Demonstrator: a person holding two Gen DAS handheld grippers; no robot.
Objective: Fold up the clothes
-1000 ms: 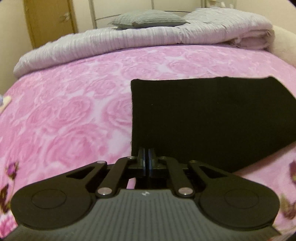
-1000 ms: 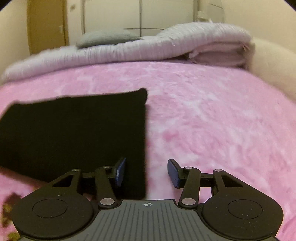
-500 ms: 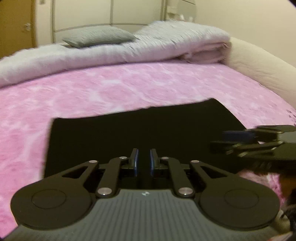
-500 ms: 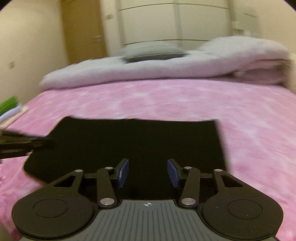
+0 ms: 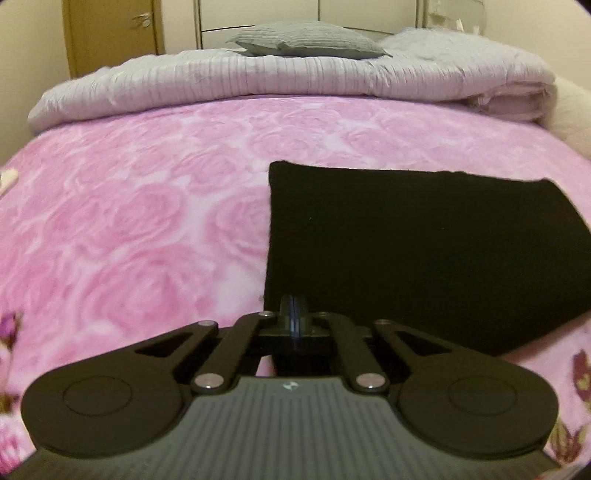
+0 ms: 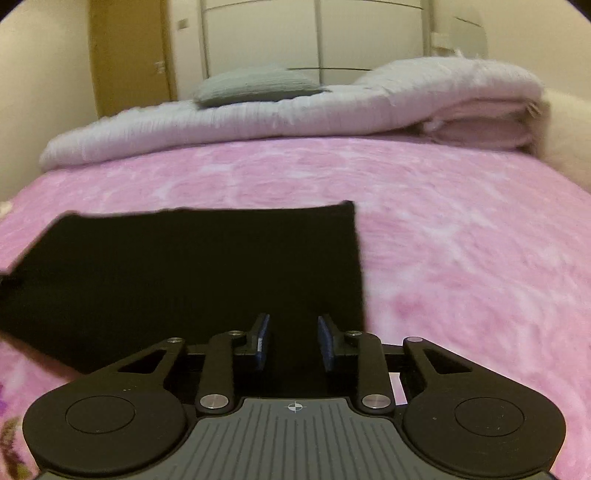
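A black folded garment [image 5: 417,251] lies flat on the pink rose-patterned bedspread [image 5: 129,229]. In the left wrist view my left gripper [image 5: 293,314] is shut at the garment's near left corner; the black cloth hides whether any fabric is pinched between the pads. In the right wrist view the same garment [image 6: 192,269] fills the left and middle. My right gripper [image 6: 293,341] is open over the garment's near right corner, with the cloth's right edge just right of the right finger.
A folded pale lilac quilt [image 5: 295,81] and a grey pillow [image 5: 306,38] lie at the head of the bed. A cream padded bed side [image 6: 569,136] runs along the right. Wardrobe doors [image 6: 314,40] and a wooden door [image 5: 110,33] stand behind.
My left gripper swung right, opened slightly, then returned to the garment's near left corner and shut. My right gripper shifted from the right edge onto the near right corner and narrowed its opening.
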